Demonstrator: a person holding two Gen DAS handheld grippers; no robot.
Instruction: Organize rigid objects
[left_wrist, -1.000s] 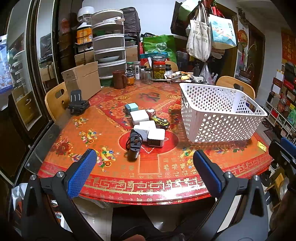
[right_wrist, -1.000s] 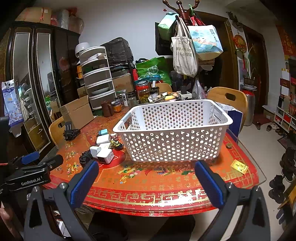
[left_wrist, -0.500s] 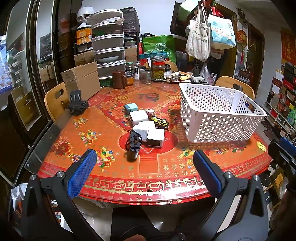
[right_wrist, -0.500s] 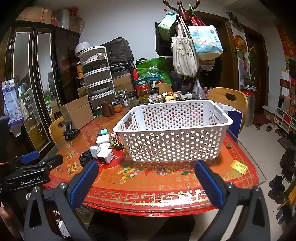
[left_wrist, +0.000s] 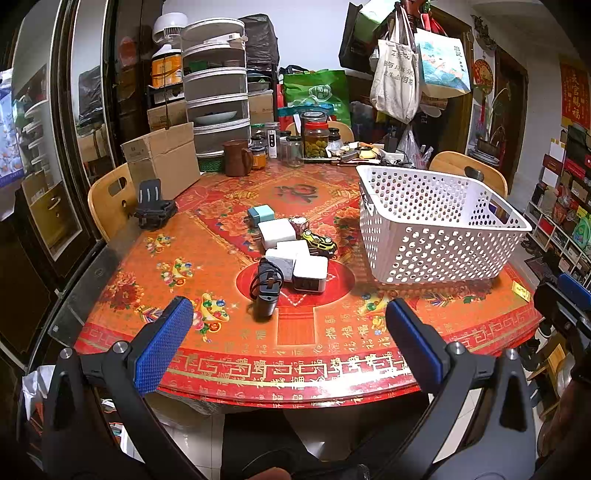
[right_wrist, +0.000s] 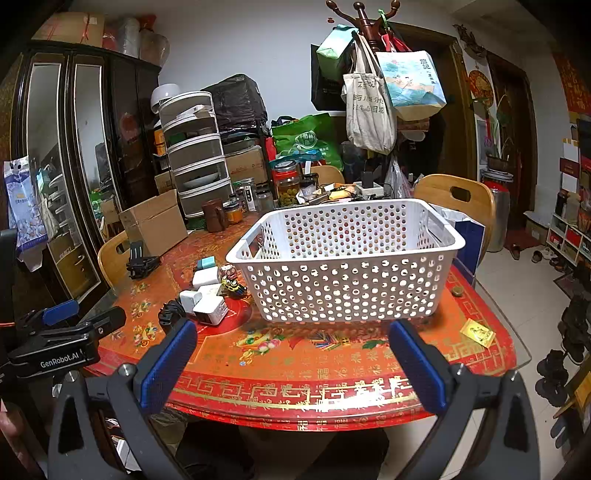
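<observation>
starting point, nothing sorted yet: basket (right_wrist: 345, 258) looks empty, chargers (left_wrist: 291, 254) and toy car (left_wrist: 319, 242) clustered on table (left_wrist: 221, 343) just left of it. left gripper (left_wrist: 288, 332) and right gripper (right_wrist: 291, 354) both spread, holding nothing.

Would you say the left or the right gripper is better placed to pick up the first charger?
Left, probably: the left gripper faces the chargers directly, jaws open, while the right gripper faces the basket.
</observation>
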